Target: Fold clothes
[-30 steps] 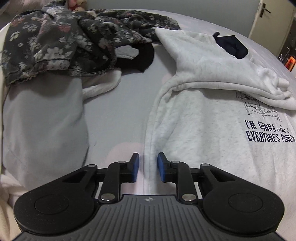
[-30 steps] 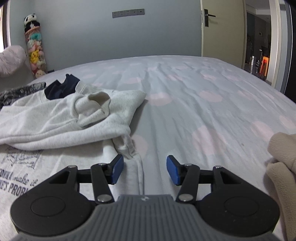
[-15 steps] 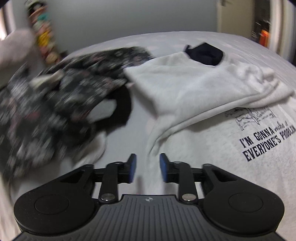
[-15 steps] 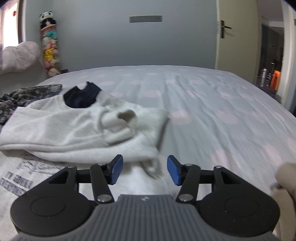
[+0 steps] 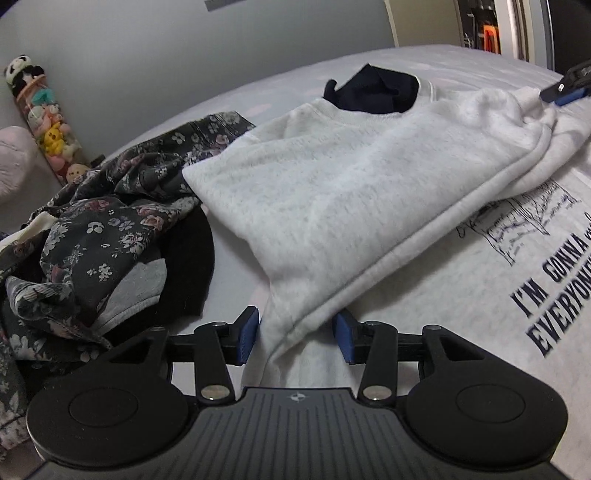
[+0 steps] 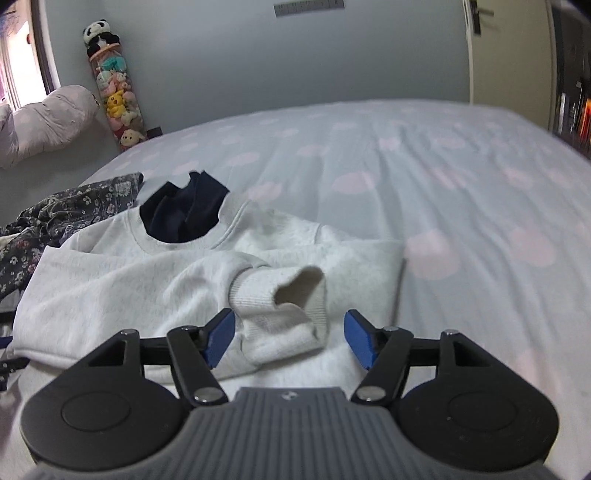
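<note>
a: where's the sweatshirt [image 5: 332, 192] right now?

b: spread on the bed [image 6: 443, 166], the one with the pale sheet and pink spots. it's a light grey sweatshirt with dark printed lettering on the front, and a sleeve is folded across its chest. a dark navy garment [image 6: 184, 214] shows through the neck opening.

a: and the left gripper [image 5: 295, 334]?

b: its blue-padded fingers [image 5: 246, 334] have just been opening and now stand partly apart. the folded edge of the sleeve lies between them, but the pads aren't pressing on it.

a: the right gripper [image 6: 290, 341]?

b: also just been opening, fingers [image 6: 219, 338] spread wide. the ribbed cuff [image 6: 284, 295] sits between them, loose, open end facing up, no pad touching it.

a: any containers around?

b: one, a tall clear tube [image 6: 116, 99] against the wall past the bed's far corner, packed with small plush toys, with a panda plush [image 6: 96, 33] perched on top.

a: other clothes?

b: a dark floral garment [image 5: 110, 221] heaped on the bed beside the sweatshirt, with black and grey pieces under it.
</note>
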